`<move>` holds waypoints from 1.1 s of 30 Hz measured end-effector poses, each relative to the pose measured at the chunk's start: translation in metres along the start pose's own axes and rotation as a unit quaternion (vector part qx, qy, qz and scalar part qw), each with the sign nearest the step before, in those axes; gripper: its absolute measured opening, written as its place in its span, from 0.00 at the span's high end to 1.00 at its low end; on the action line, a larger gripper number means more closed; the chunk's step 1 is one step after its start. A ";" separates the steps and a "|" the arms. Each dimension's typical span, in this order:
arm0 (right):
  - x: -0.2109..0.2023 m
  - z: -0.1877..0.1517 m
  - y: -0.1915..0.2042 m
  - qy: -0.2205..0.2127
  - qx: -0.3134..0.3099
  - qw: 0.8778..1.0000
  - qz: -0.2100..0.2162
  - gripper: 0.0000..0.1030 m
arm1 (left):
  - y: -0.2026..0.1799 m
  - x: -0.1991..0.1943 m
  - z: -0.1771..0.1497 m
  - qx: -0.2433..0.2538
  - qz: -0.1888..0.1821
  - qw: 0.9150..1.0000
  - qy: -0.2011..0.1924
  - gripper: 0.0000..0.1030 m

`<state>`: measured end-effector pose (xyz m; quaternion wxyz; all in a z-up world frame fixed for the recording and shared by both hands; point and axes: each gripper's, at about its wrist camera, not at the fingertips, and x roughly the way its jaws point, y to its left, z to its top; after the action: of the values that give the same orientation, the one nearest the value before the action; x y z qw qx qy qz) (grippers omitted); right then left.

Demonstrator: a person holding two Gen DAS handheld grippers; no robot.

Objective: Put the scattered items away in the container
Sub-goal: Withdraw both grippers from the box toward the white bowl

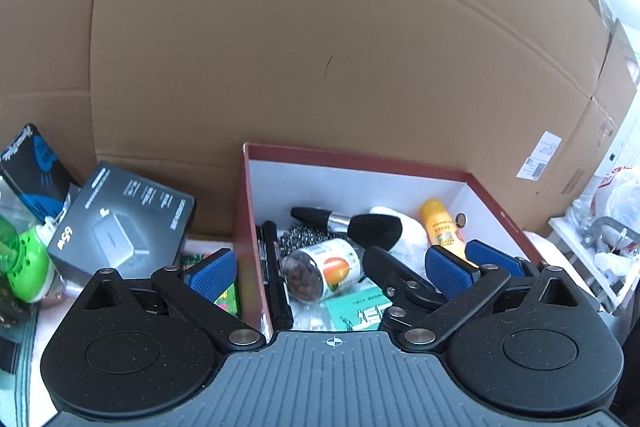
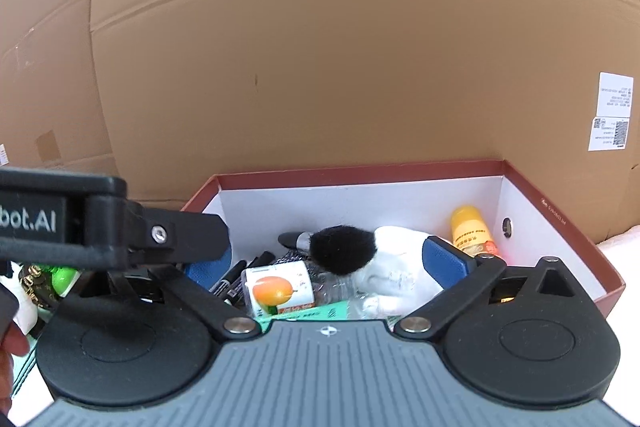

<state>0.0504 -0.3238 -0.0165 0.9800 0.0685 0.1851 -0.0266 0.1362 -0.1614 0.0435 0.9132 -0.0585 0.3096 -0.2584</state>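
The red box [image 1: 496,183] sits against a big cardboard wall [image 1: 320,47], and most of the clutter is already in it: a makeup brush [image 1: 348,221], a jar with a fruit label [image 1: 324,269], a yellow bottle [image 1: 438,225], a wire scourer [image 1: 302,237], a black marker [image 1: 276,267], something white and soft [image 2: 394,259], and a green card [image 1: 358,309] on the floor of the box.

Both tools hang over the box with nothing in them. The left gripper [image 1: 328,267] has its jaws spread as wide as they go, one blue pad outside the box's left wall, the other over the contents. The right gripper [image 2: 326,261] is likewise spread, its pads either side of the jar and brush, pinching nothing.

Outside, to the left, a dark charger box [image 1: 120,223], a green bottle [image 1: 28,259] and a blue-and-black packet [image 1: 34,163] are not yet tidied, along with something colourful [image 1: 226,297] just beside the box wall.

The trouble I'd expect is crowding. The two tools are very close, the left one's finger crossing right in front of the right one's camera, so a careless swing could knock them together. The left tool straddles the box wall, and pulling sideways might catch the rim and drag the box. The jar lies on its side, so it could roll when nudged.
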 end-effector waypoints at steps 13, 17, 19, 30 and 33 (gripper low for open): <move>-0.012 0.013 0.027 -0.011 -0.012 1.000 0.018 0.01 | 0.010 -0.044 -0.014 -0.030 -0.013 0.999 -0.020 0.00; -0.028 0.011 0.039 -0.021 -0.019 0.999 0.027 0.01 | 0.016 -0.067 -0.026 -0.036 -0.013 0.999 -0.032 0.00; -0.038 0.008 0.044 -0.025 -0.020 0.999 0.035 0.01 | 0.018 -0.079 -0.033 -0.037 -0.012 0.999 -0.037 0.00; -0.063 -0.028 0.094 -0.010 -0.035 0.995 0.093 0.01 | 0.054 -0.135 -0.087 -0.055 0.026 0.997 -0.042 0.00; -0.067 -0.041 0.112 0.014 -0.034 0.993 0.111 0.01 | 0.073 -0.143 -0.101 -0.069 0.041 0.996 -0.031 0.00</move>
<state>-0.0181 -0.2054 -0.0158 0.9760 0.0552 0.1905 0.0898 0.0112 -0.0203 0.0197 0.9260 -0.1168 0.3004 -0.1966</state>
